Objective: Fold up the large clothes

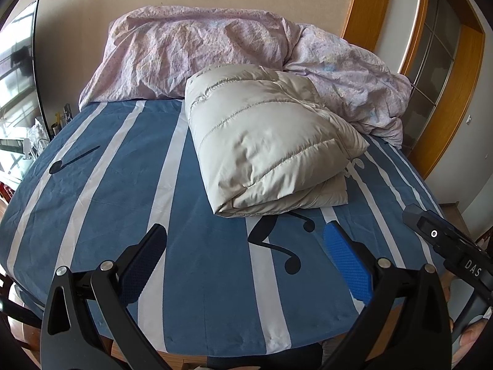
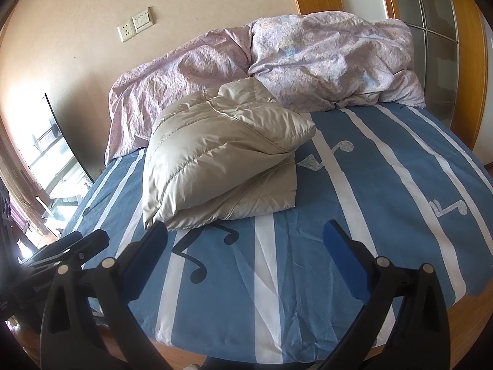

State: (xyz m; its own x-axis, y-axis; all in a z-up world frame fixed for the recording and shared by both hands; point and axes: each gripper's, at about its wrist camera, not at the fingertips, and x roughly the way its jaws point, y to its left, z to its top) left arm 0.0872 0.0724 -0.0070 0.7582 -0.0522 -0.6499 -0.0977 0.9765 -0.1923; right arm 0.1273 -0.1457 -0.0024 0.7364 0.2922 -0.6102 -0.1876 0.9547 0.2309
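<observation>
Beige puffer jacket [image 1: 265, 141] sits folded mid-bed [image 1: 123, 185], apparently done. My left gripper [image 1: 246, 259] and right gripper [image 2: 246, 256] hover spread, empty, at the foot edge.

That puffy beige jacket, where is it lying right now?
The folded beige jacket lies on the blue striped bed sheet, ahead of both open grippers, its far end against the crumpled pink duvet by the wall. In the right wrist view it sits left of centre.

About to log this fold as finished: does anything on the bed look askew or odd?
Mostly tidy. The folded beige jacket lies slightly skewed to the bedsheet stripes, its far end touching the crumpled pink duvet.
</observation>
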